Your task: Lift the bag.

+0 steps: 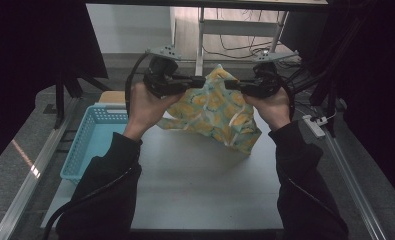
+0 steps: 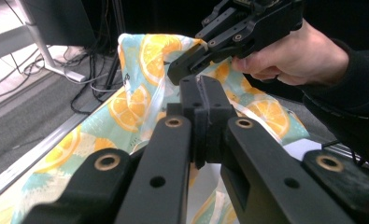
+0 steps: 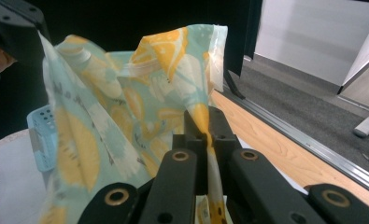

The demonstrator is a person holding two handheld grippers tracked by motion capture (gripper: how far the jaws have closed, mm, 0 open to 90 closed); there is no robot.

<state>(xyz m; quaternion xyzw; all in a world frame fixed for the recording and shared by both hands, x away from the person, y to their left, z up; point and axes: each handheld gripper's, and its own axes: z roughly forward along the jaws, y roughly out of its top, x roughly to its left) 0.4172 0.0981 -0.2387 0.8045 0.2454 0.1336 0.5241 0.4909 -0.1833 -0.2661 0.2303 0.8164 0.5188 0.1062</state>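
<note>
A light-blue cloth printed with orange slices hangs above the grey table, its lower corner drooping onto the tabletop. My left gripper pinches the cloth's upper left part, jaws shut on the fabric. My right gripper grips the upper right part, and in the right gripper view the cloth runs between its closed jaws. The two grippers face each other a short way apart. In the left gripper view the right gripper shows just beyond my own jaws.
A light-blue perforated plastic basket stands at the table's left edge. A white power strip lies past the right edge. Metal rails run along both sides, and a desk frame with cables stands behind.
</note>
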